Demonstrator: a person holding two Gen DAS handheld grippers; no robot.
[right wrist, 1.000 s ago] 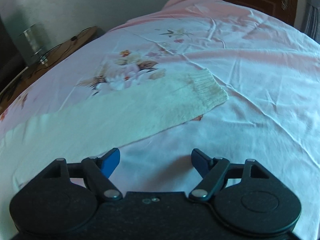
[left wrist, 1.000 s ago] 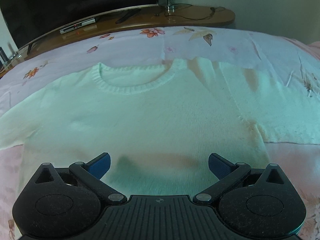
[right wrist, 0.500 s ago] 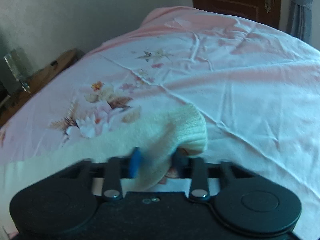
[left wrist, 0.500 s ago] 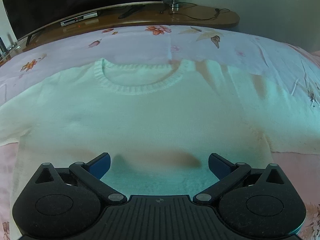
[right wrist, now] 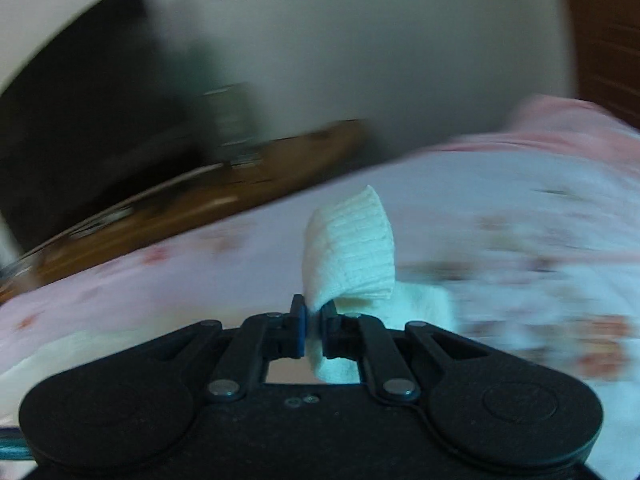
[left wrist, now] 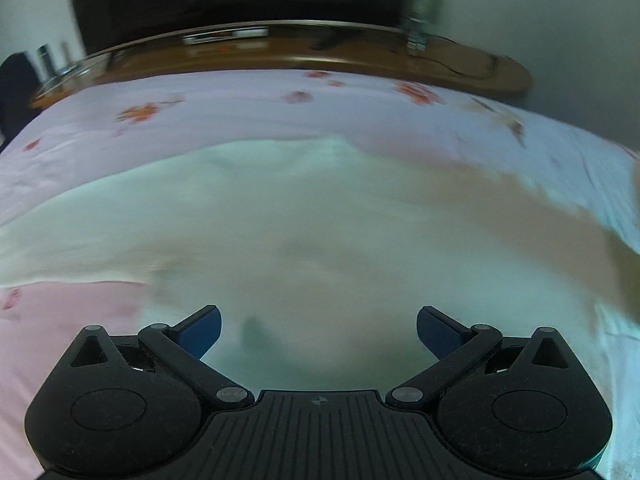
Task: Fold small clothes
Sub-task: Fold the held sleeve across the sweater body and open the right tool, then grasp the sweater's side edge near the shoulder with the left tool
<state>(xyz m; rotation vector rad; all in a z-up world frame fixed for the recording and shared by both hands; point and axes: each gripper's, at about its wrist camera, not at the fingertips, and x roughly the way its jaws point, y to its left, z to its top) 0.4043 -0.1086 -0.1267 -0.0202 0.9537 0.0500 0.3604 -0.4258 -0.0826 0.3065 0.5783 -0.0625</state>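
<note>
A small cream knitted sweater [left wrist: 320, 240] lies spread flat on the pink floral bedsheet [left wrist: 240, 108]; the left wrist view is motion-blurred. My left gripper [left wrist: 318, 330] is open and empty, just above the sweater's lower body. My right gripper [right wrist: 313, 322] is shut on the sweater's ribbed sleeve cuff [right wrist: 352, 256], which stands up above the jaws, lifted off the sheet [right wrist: 500, 200]. The rest of that sleeve trails down to the right of the gripper.
A curved wooden shelf [left wrist: 320, 52] with a remote-like box and a metal lamp base [left wrist: 418, 36] runs along the bed's far edge; it also shows blurred in the right wrist view [right wrist: 224, 184]. A dark screen stands behind it.
My right gripper closed on the sleeve cuff, lifted it and swung left toward the shelf side. My left gripper swung left over the sweater, still open.
</note>
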